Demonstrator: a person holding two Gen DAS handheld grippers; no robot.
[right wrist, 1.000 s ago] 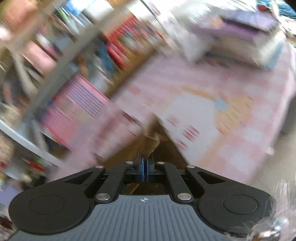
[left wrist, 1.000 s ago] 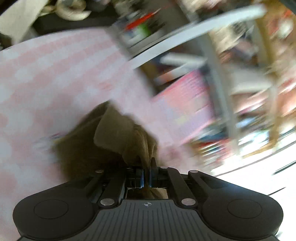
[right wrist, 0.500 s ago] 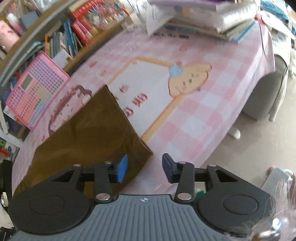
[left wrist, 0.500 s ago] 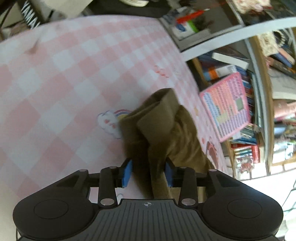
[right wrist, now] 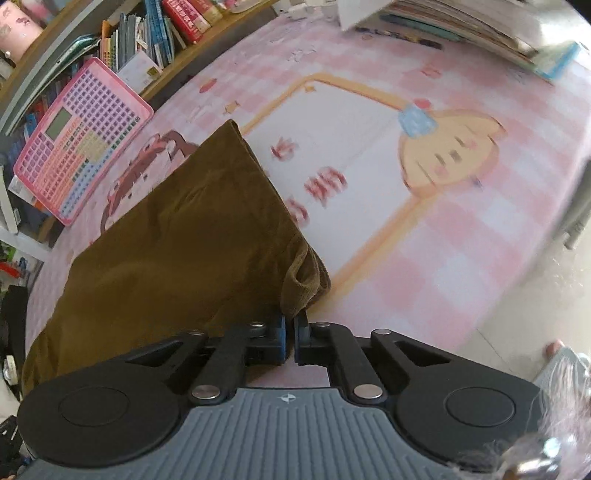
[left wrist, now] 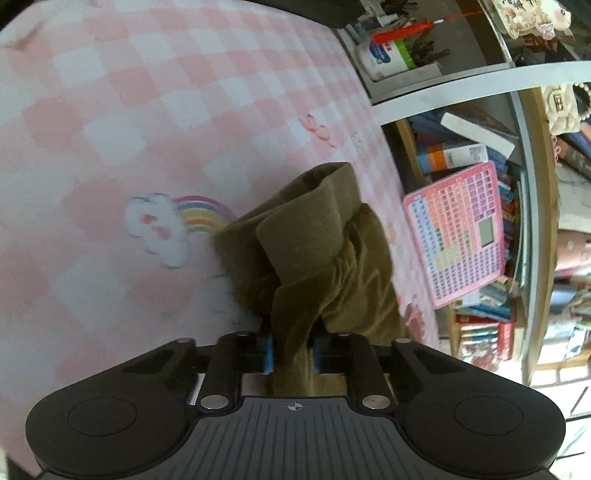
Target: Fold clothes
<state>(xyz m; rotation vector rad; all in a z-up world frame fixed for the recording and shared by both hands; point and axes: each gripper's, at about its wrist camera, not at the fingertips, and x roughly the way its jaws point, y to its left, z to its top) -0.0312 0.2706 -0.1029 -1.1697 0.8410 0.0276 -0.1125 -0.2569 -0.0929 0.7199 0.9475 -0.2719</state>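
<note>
An olive-brown garment (right wrist: 177,236) lies on the pink checked cloth (right wrist: 480,221); its far edges are flat. In the left wrist view its bunched end (left wrist: 314,251) rises in folds, and a strip of it runs between the fingers of my left gripper (left wrist: 291,350), which is shut on it. In the right wrist view my right gripper (right wrist: 290,338) is shut on the garment's curled near corner (right wrist: 303,280), with its jaws almost together.
A pink toy tablet (left wrist: 458,236) leans against the bookshelf (left wrist: 480,147) beside the table; it also shows in the right wrist view (right wrist: 81,136). Stacked books (right wrist: 461,26) sit at the far right corner. The floor (right wrist: 535,295) lies past the table's right edge.
Both grippers were open over the laid-down garment half a second ago. Now the left has closed on the bunched end and the right on the near corner.
</note>
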